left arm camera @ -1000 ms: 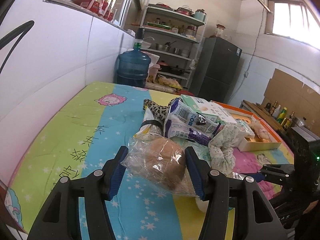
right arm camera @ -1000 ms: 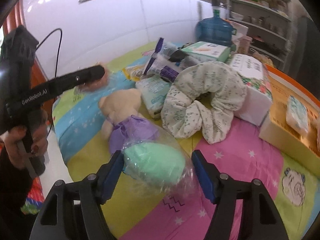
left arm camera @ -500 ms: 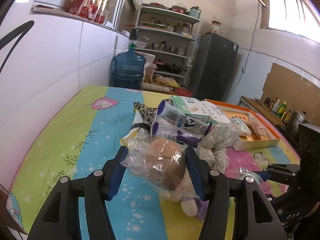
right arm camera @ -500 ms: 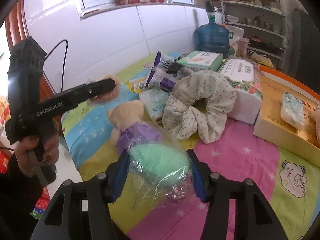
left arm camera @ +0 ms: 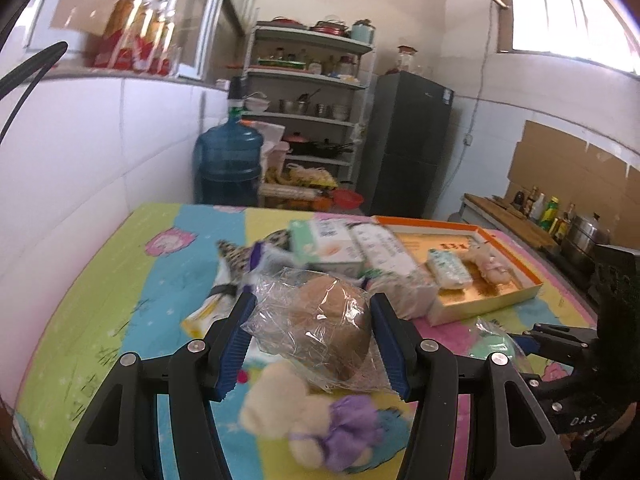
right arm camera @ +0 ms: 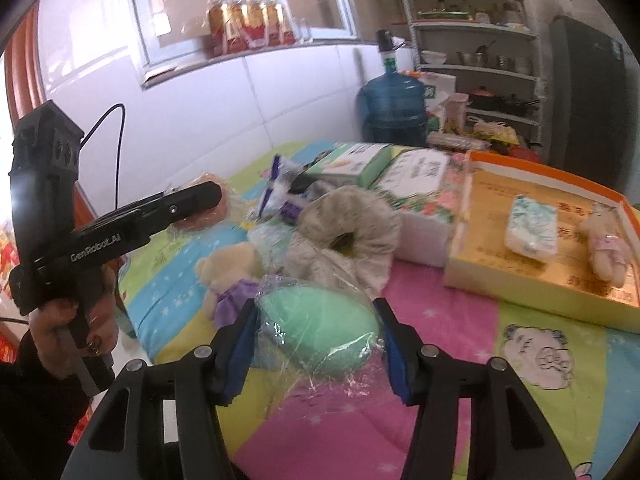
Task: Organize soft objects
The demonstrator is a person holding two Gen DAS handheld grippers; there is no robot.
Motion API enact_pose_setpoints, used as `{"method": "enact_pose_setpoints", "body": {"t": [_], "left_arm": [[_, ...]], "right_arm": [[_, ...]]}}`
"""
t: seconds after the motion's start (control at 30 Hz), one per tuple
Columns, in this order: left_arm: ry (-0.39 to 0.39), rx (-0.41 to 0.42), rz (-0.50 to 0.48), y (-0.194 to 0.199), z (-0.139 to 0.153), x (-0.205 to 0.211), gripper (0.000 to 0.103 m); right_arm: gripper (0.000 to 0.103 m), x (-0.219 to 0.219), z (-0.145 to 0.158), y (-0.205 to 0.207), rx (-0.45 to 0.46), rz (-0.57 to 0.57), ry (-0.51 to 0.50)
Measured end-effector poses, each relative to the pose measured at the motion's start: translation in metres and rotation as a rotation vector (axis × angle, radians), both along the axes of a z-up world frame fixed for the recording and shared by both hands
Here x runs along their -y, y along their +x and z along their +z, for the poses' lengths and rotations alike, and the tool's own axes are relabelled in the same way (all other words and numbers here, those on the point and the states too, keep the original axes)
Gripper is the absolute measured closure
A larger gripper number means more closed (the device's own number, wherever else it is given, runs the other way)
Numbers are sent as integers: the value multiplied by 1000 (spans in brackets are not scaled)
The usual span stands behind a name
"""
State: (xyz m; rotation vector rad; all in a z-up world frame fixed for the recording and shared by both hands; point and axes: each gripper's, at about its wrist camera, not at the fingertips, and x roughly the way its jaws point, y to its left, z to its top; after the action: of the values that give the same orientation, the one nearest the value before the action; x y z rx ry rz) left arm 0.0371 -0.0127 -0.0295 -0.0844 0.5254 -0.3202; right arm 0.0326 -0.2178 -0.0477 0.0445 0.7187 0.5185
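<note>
Cartoon-print bed (right arm camera: 460, 320) covered with a pile of soft packs and a floral scrunchie (right arm camera: 344, 236). Orange-rimmed box (right arm camera: 532, 284) at right, holding a tissue pack (right arm camera: 530, 226) and small plush. Left gripper (left arm camera: 312, 334): fingers clamped on bagged brown ball (left arm camera: 328, 330), held above the bed. Right gripper (right arm camera: 318, 342): fingers clamped on bagged green ball (right arm camera: 320, 330), raised over the pink stripe.

Each wrist camera looks forward and downward along its own fingers (left arm camera: 240, 336), close over the bed (right arm camera: 440, 312). Both views share the orange tray (left arm camera: 492, 300) and shelves (right arm camera: 472, 32).
</note>
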Motion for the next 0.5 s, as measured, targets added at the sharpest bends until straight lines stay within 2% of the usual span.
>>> {"method": "enact_pose_setpoints", "body": {"t": [0.5], "left_arm": [[36, 51, -150, 19, 30, 94, 43]], "right_arm": [[47, 81, 16, 6, 40, -178, 40]]}}
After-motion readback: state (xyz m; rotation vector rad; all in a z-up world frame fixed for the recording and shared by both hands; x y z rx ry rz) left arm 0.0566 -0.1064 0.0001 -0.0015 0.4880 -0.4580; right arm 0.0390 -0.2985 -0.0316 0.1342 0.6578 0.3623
